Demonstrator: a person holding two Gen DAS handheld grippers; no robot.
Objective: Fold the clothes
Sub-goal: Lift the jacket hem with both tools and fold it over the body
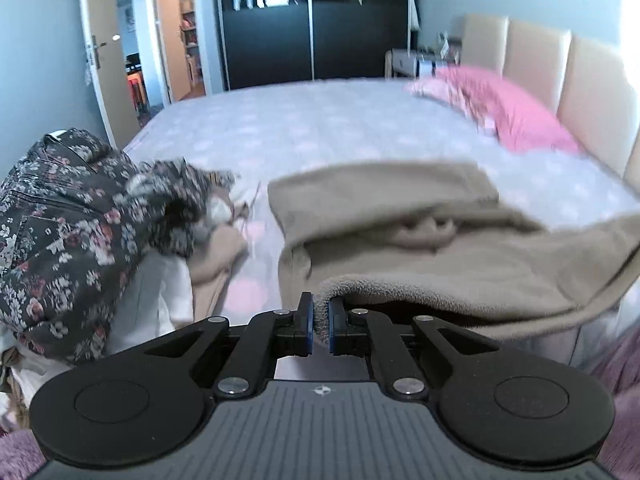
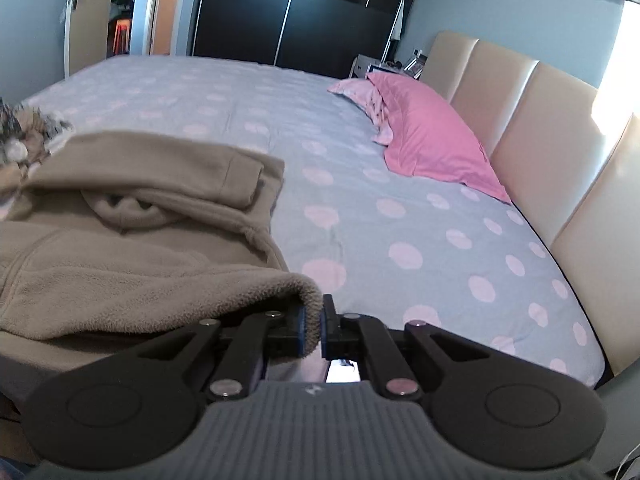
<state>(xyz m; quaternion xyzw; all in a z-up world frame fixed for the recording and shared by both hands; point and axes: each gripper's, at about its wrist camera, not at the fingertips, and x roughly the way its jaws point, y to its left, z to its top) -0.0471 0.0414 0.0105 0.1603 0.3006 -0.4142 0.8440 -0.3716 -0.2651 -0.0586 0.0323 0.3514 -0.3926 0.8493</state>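
fingers: both pairs clamp beige fleece hem; pile: perhaps floral jeans, blurred

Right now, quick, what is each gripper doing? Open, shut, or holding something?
Left gripper: shut on the near edge of the beige fleece garment.
Right gripper: shut on the same beige fleece garment, at another bit of its edge.

A beige fleece garment fills the lower middle and right of the left wrist view and the lower left of the right wrist view. It lies rumpled and partly folded, its near hem lifted off the surface at two corners. At the left edge sits a heap of unfolded clothes, a dark floral piece on top.
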